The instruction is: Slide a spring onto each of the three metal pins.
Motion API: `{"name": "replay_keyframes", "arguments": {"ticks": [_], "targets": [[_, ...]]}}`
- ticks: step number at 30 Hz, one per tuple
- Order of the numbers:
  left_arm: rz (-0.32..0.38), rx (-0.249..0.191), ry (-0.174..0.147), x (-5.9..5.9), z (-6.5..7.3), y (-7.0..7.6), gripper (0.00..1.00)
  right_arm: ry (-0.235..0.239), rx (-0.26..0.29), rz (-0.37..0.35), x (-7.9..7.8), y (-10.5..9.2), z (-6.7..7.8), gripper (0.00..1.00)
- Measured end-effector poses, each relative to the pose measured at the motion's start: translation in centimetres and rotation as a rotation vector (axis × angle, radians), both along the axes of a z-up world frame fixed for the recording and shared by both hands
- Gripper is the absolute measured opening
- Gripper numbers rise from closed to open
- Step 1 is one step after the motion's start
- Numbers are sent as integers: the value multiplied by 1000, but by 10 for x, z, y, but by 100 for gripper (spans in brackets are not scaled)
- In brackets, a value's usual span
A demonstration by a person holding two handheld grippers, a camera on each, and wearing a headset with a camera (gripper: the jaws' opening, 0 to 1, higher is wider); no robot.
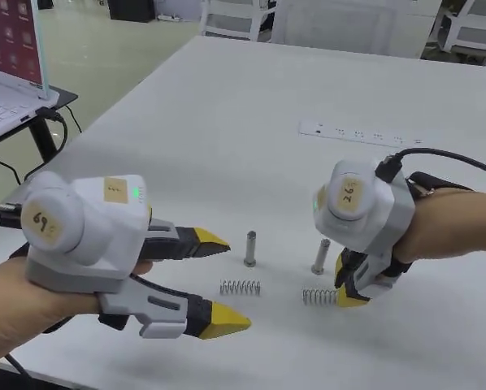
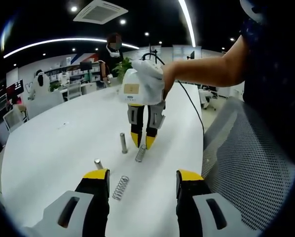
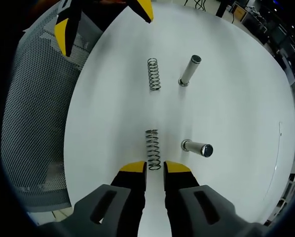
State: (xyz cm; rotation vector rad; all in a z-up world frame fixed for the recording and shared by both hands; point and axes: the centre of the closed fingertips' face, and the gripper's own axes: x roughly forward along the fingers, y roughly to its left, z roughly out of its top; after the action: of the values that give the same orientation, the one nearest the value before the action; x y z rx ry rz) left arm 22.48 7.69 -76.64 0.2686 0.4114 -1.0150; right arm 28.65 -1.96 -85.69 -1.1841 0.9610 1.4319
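Left tongs [image 2: 142, 177] hang wide apart. Right tongs [image 3: 156, 165] point down, a pin [image 3: 197, 147] just right of their tips, which sit nearly together round the near end of a spring [image 3: 152, 145]; clamped or not, I cannot tell. Grip squarely at that end, leaving the coils free to thread.

White workbench [image 1: 227, 114], power strip [image 1: 361, 134] on it, laptop [image 1: 7, 73] at left — open-plan office, curved ceiling lights [image 2: 54, 42]
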Motion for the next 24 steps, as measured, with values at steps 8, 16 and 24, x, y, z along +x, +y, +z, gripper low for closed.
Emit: {"name": "replay_keyframes", "arguments": {"ticks": [8, 16, 24], "targets": [[-3, 1, -1, 1, 1, -1, 48, -6, -10, 12, 0, -1, -4, 10], [-5, 6, -1, 1, 1, -1, 48, -13, -18, 20, 0, -2, -6, 8], [-18, 20, -1, 0, 1, -3, 47, -11, -7, 9, -2, -2, -3, 8]]}}
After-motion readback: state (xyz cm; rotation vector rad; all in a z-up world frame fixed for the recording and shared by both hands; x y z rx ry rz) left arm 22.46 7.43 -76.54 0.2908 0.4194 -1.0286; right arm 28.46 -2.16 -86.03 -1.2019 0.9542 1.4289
